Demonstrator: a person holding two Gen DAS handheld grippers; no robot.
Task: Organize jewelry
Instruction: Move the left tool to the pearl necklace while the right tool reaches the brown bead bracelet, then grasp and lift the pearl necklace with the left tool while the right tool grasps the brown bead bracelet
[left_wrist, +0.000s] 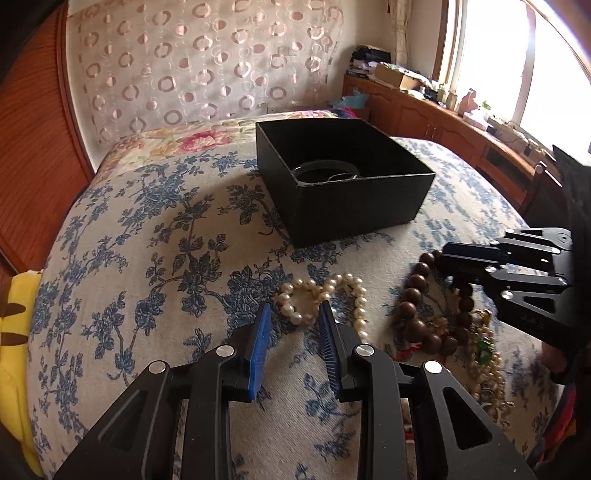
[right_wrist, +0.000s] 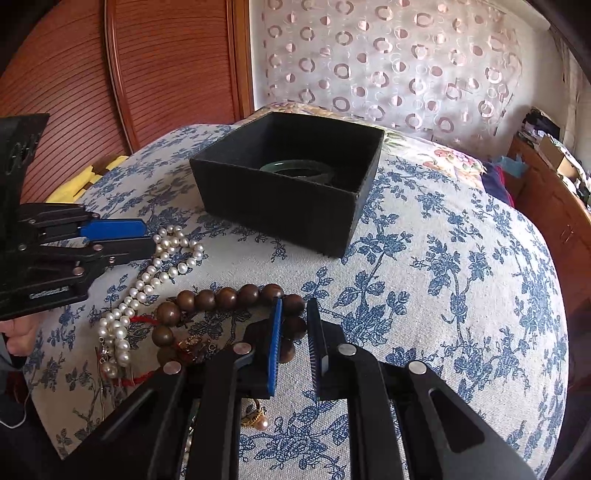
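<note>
A black open box (left_wrist: 354, 206) stands on the bed and holds a dark green bangle (right_wrist: 299, 168), which also shows in the left wrist view (left_wrist: 325, 170). A white pearl strand (left_wrist: 317, 299) lies in front of my left gripper (left_wrist: 293, 314), which is open with its tips around the pearl loop. A brown wooden bead strand (right_wrist: 229, 297) lies at my right gripper (right_wrist: 293, 310), which is open with beads between its fingers. In the left wrist view the right gripper (left_wrist: 448, 267) sits over the brown beads (left_wrist: 417, 295). A tangle of small gold jewelry (left_wrist: 484, 354) lies at the right.
The bed cover (right_wrist: 443, 258) is white with blue flowers. A wooden headboard (right_wrist: 166, 70) is at the back left. A yellow cloth (left_wrist: 14, 332) lies at the bed's left edge. A wooden cabinet (left_wrist: 443, 122) with clutter runs under the window.
</note>
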